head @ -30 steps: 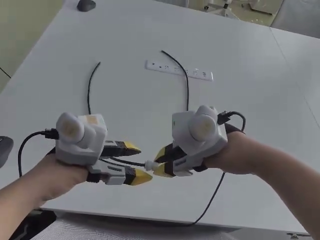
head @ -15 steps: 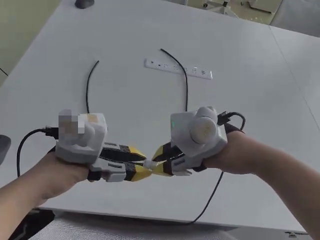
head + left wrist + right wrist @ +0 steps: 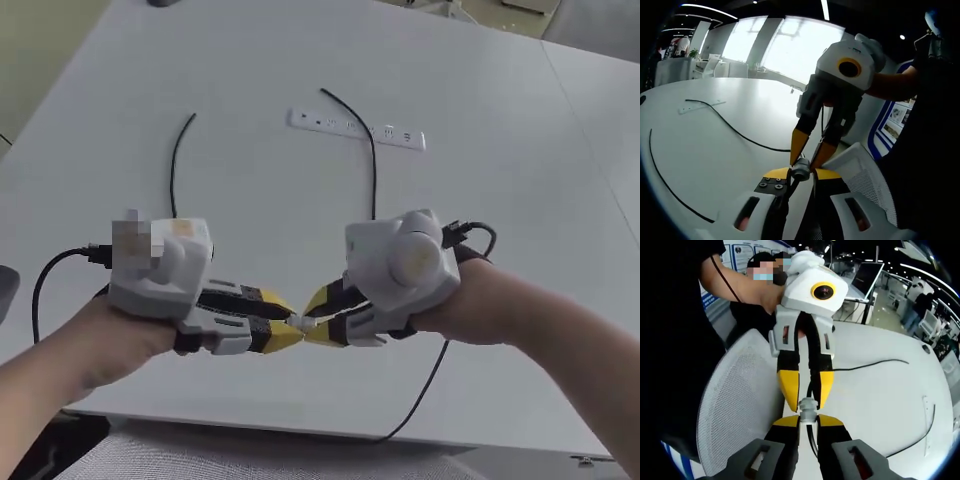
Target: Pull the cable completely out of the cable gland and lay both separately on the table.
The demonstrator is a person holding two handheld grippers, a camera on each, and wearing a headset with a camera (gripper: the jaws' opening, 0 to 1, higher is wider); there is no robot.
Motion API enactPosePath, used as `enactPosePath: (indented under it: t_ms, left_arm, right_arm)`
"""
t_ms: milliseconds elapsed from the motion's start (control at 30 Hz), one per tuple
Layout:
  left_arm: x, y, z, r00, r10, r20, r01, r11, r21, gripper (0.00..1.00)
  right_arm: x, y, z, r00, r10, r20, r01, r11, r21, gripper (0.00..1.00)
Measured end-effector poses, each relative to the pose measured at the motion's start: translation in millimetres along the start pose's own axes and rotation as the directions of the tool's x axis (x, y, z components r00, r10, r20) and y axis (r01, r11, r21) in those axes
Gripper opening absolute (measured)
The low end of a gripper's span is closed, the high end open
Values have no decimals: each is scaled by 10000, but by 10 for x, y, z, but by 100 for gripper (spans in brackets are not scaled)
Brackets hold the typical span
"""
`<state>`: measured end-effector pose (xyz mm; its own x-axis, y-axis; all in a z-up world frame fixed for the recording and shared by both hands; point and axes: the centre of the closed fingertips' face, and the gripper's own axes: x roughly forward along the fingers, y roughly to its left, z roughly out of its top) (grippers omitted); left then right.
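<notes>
Both grippers are nose to nose just above the near edge of the table [image 3: 250, 230], and the little white cable gland [image 3: 300, 323] sits right where the tips meet. The right gripper [image 3: 316, 320] looks pinched nearly closed on the gland's body. The left gripper [image 3: 284, 320] is squeezed down about as far, on the cable [image 3: 811, 437] I think, but it's all so bunched up I wouldn't swear who's biting what. What matters is that the cable runs straight along the line between the two grippers, side to side in front of the person, passing back between each set of jaws in the gripper views. So the pull should go straight apart along that line with no twisting. Neither hand is nearer, since both touch the gland. Two loose black cables [image 3: 172, 170] and a power strip [image 3: 357, 130] lie well apart, farther back.
</notes>
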<state>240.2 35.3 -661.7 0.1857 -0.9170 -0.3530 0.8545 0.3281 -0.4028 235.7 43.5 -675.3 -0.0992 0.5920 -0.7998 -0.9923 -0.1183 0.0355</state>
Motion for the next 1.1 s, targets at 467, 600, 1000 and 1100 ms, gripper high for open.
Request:
enactPosePath:
  t_ms: [467,600,1000,1100]
  left_arm:
    - [11,-7,19,9999,-127,81,124,9993,353,16]
    - [-2,-12,26,9998,-147,109,143,9993,338,16]
    - [-35,-26,90,9994,132,309,-156,9968,778,15]
    - [-37,-21,120,9989,146,454,-184,9962,850,15]
  right_arm:
    - [-26,7,2,9996,77,257,-74,9999,-117,7]
    - [-31,12,20,9994,74,332,-68,9998,-200,7]
    - [-86,-5,64,9971,-354,674,388,9980,-495,8]
    - [-130,-44,77,9928,-463,1103,450,9989,142,8]
